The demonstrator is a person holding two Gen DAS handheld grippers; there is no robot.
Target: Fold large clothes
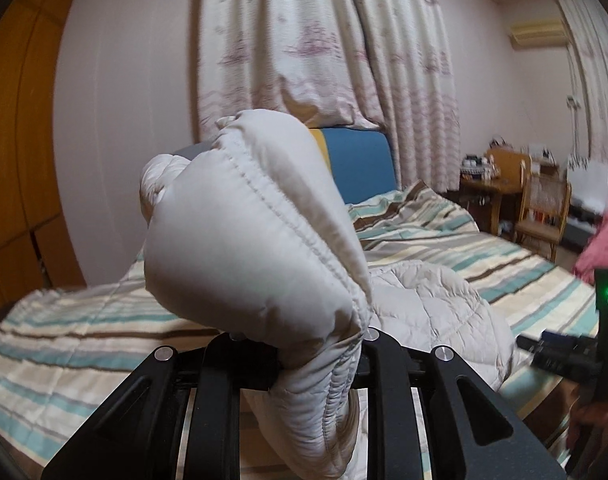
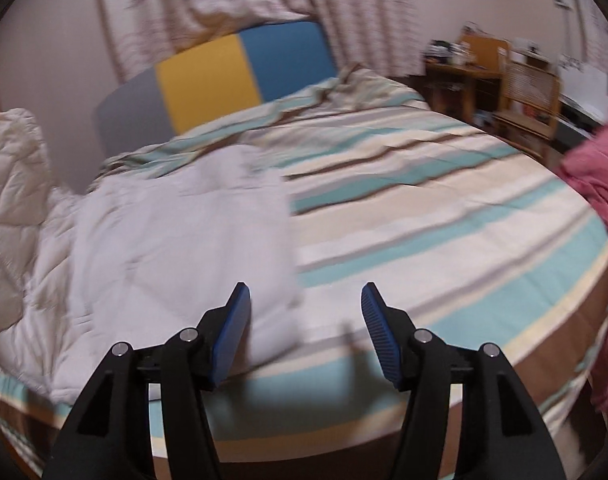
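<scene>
A cream quilted padded jacket (image 1: 256, 232) fills the middle of the left wrist view. My left gripper (image 1: 319, 360) is shut on a bunched, stitched edge of it and holds that part lifted above the bed; the fabric hides the fingertips. The remainder of the jacket (image 2: 176, 232) lies spread on the left part of the bed. My right gripper (image 2: 304, 300) hangs open just off the jacket's right edge, with nothing between its blue pads (image 2: 234, 328). It also shows at the right edge of the left wrist view, as the right gripper (image 1: 559, 354) held in a hand.
The bed (image 2: 443, 208) has a striped cover in teal, beige and brown and a grey, yellow and blue headboard (image 2: 224, 76). A pink cloth (image 2: 591, 184) lies at the right edge. A wooden desk and chair (image 2: 519, 84) stand beyond. Curtains (image 1: 323, 40) hang behind; a wooden wardrobe (image 1: 12, 120) is left.
</scene>
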